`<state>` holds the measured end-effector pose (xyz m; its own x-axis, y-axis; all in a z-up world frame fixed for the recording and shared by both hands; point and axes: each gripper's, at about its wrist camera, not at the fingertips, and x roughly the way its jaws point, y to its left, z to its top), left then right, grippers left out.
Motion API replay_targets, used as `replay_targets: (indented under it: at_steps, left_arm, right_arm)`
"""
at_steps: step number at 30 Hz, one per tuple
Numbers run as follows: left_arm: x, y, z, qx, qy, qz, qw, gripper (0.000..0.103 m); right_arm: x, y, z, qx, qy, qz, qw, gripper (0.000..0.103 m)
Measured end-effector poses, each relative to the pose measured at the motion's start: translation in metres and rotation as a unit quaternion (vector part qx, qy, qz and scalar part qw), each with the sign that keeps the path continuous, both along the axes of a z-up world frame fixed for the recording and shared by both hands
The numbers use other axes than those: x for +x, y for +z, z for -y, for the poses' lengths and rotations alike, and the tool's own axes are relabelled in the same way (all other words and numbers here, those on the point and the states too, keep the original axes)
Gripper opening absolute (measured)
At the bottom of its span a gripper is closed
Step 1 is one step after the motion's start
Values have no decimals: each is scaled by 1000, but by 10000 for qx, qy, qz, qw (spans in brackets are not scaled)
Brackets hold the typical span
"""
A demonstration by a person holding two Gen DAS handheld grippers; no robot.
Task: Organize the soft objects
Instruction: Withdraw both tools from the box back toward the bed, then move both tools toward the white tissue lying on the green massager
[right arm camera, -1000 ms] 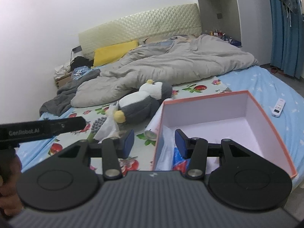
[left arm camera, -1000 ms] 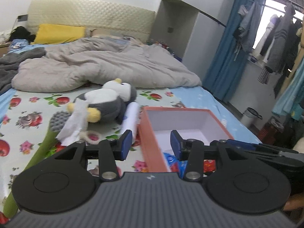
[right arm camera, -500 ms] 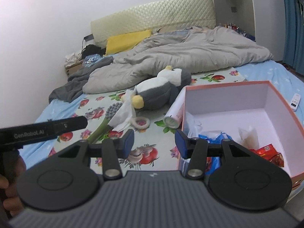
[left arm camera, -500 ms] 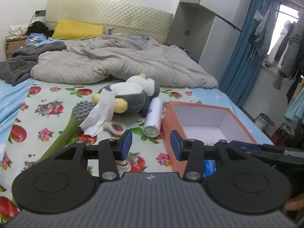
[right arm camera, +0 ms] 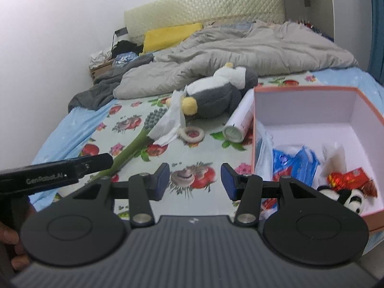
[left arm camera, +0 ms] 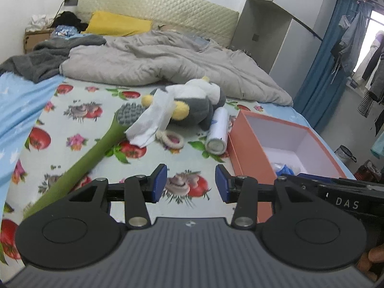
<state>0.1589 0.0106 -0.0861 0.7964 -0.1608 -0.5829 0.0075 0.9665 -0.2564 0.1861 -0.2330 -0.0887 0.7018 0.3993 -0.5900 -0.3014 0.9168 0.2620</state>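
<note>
A grey and white plush penguin point(left arm camera: 194, 100) point(right arm camera: 216, 93) lies on the flowered sheet, with white tissue point(left arm camera: 153, 120) point(right arm camera: 170, 122) draped against it. Beside it lie a green brush point(left arm camera: 96, 144) point(right arm camera: 134, 144), a woven ring point(left arm camera: 170, 139) point(right arm camera: 192, 133) and a white tube point(left arm camera: 217, 132) point(right arm camera: 238, 122). The orange box point(left arm camera: 249, 148) point(right arm camera: 369, 110) holds blue packets point(right arm camera: 295, 160), a red wrapper point(right arm camera: 350, 180) and a small panda toy point(right arm camera: 348, 199). My left gripper point(left arm camera: 190, 183) hovers open over the sheet, left of the box. My right gripper point(right arm camera: 195, 181) is open and empty, near the box's left wall.
A rumpled grey duvet point(left arm camera: 156, 60) point(right arm camera: 240, 52) and dark blanket point(left arm camera: 43, 57) cover the far half of the bed, with a yellow pillow point(left arm camera: 117, 24) at the headboard. Blue curtains point(left arm camera: 324, 72) and hanging clothes point(left arm camera: 374, 67) stand at the right.
Both grippers have dropped lower and shifted left across the bed, so more of the sheet and the box's inside shows. Their jaws have stayed equally wide.
</note>
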Motion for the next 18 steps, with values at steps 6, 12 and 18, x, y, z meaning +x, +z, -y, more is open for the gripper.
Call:
replay_targets:
  at_steps: [6, 12, 18]
  left_arm:
    - [0, -26, -5, -4, 116, -282, 9995, 50]
    - [12, -45, -12, -52, 151, -447, 9989, 50]
    - [26, -60, -17, -31, 155, -518, 9985, 50]
  right_arm:
    - [-2, -14, -9, -130, 147, -55, 9998, 50]
    - [5, -24, -15, -183, 208, -166, 9995, 50]
    - [14, -36, -26, -249, 263, -142, 9992, 50]
